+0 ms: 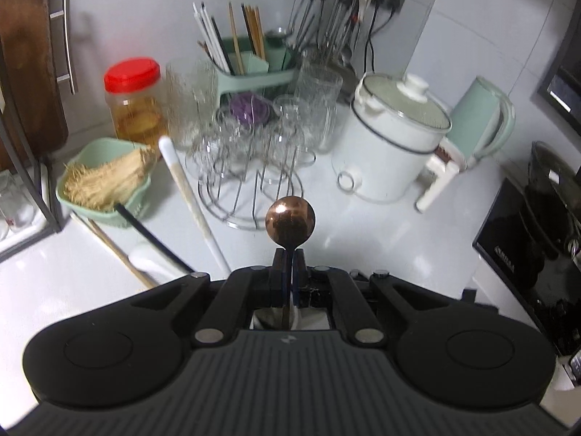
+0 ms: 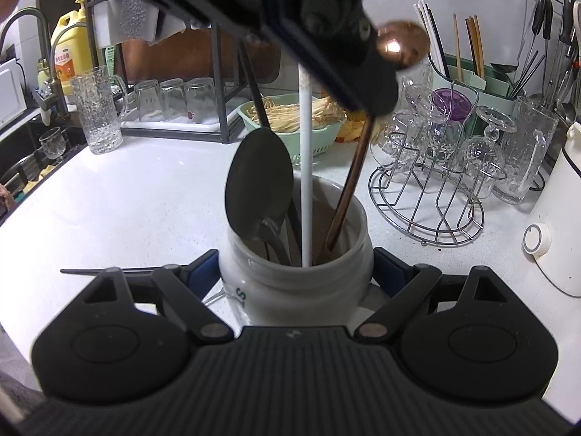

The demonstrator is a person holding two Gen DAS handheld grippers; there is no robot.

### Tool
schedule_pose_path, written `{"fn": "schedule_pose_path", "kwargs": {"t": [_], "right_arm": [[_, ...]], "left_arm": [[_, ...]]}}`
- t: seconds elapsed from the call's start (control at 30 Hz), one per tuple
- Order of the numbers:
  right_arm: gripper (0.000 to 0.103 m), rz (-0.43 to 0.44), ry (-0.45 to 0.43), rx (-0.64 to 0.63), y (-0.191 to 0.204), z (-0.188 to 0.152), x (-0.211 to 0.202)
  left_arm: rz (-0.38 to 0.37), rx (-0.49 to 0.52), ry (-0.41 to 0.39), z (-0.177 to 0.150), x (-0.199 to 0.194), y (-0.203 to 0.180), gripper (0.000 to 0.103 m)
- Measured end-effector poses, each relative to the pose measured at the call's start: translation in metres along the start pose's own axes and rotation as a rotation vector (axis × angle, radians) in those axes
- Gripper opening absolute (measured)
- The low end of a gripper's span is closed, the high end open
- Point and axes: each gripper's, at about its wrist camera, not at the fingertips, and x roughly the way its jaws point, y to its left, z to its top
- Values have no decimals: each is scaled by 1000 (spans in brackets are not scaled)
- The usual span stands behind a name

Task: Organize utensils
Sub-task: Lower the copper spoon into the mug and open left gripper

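Observation:
My left gripper (image 1: 289,254) is shut on the neck of a copper spoon (image 1: 289,222). The spoon's bowl points up and its handle runs down into a white ceramic jar (image 2: 296,283). In the right wrist view the left gripper (image 2: 366,58) hangs over the jar, and the copper spoon (image 2: 402,44) has its handle end inside it. My right gripper (image 2: 296,272) is shut on the jar, one blue pad on each side. The jar also holds a black spoon (image 2: 258,185), a white utensil handle (image 2: 305,167) and a metal spoon.
On the white counter (image 2: 127,200) stand a wire rack of upturned glasses (image 2: 435,167), a green basket of straw-like strands (image 2: 290,123), a green chopstick holder (image 1: 250,69), a red-lidded jar (image 1: 134,98), a white cooker (image 1: 392,138) and a kettle (image 1: 479,116). A black stick lies by the right gripper.

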Motion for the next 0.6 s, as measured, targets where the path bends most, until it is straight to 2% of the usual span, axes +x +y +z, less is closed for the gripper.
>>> {"fn": "schedule_pose_path", "kwargs": {"t": [0.2, 0.37, 0.6], "right_arm": [[91, -3, -4, -6, 1, 0, 0], [91, -3, -7, -3, 1, 0, 0], [91, -5, -5, 10, 0, 1, 3]], "left_arm": [[-9, -6, 68, -1, 9, 6, 3], [-23, -10, 70, 1, 8, 10, 3], [-24, -46, 23, 3, -9, 19, 4]]}}
